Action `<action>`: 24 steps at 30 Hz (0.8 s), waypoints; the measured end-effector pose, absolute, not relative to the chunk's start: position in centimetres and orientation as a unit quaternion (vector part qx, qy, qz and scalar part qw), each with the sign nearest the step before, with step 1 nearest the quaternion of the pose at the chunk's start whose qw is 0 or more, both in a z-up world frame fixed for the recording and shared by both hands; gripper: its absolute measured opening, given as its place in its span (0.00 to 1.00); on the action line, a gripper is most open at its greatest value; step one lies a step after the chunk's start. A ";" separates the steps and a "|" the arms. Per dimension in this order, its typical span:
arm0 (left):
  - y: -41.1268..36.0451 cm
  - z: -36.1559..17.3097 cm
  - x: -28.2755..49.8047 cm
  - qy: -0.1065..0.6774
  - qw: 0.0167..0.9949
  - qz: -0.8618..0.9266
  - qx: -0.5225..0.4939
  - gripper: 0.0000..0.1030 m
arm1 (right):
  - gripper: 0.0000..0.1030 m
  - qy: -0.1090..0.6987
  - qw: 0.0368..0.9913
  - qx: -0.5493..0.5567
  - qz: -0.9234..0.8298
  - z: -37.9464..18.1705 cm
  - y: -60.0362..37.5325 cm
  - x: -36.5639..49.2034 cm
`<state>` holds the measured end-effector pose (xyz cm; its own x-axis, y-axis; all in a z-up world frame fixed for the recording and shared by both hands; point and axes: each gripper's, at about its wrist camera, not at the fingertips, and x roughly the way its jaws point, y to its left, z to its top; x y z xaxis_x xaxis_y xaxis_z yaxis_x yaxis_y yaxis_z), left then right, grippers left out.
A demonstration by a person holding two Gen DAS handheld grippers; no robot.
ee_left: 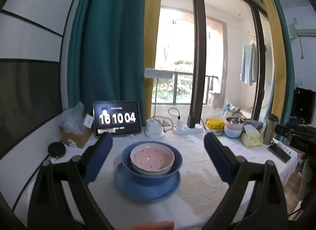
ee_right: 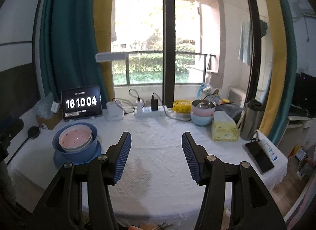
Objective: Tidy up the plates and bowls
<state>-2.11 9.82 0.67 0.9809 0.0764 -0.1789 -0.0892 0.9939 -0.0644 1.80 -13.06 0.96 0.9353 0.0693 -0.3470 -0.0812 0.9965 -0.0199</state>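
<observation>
A blue plate [ee_left: 146, 189] lies on the white-clothed table [ee_left: 197, 170]. On it stands a blue bowl [ee_left: 126, 162], and nested inside that is a pink bowl with red specks [ee_left: 152, 157] over a paler bowl. My left gripper [ee_left: 158, 141] is open, its blue pads wide apart on either side of the stack, not touching it. In the right wrist view the same stack, blue bowl [ee_right: 79, 154] and pink bowl [ee_right: 75, 138], sits at the left. My right gripper [ee_right: 156, 139] is open over bare cloth, holding nothing.
Along the table's back stand a tablet clock [ee_right: 82, 104], a lamp base [ee_right: 114, 111], a power strip [ee_right: 150, 111], stacked pastel bowls with a metal one [ee_right: 202, 111], a tissue pack [ee_right: 224, 130], a flask [ee_right: 250, 121] and a phone [ee_right: 258, 156]. A cardboard box [ee_left: 75, 137] is back left.
</observation>
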 end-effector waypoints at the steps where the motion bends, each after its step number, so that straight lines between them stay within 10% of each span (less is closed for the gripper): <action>1: 9.8 0.9 -2.2 0.085 0.995 0.042 -0.036 0.92 | 0.55 0.172 0.984 -0.015 0.037 1.2 -13.2 1.6; 24: 9.6 1.5 -2.4 0.091 0.994 0.041 -0.042 0.92 | 0.56 0.156 0.988 -0.006 0.015 2.1 -14.7 1.0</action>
<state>-2.39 9.57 1.51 0.9799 0.0744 -0.1853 -0.0897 0.9931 -0.0753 1.03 -14.71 2.14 0.9510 0.0283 -0.3080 -0.0322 0.9995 -0.0075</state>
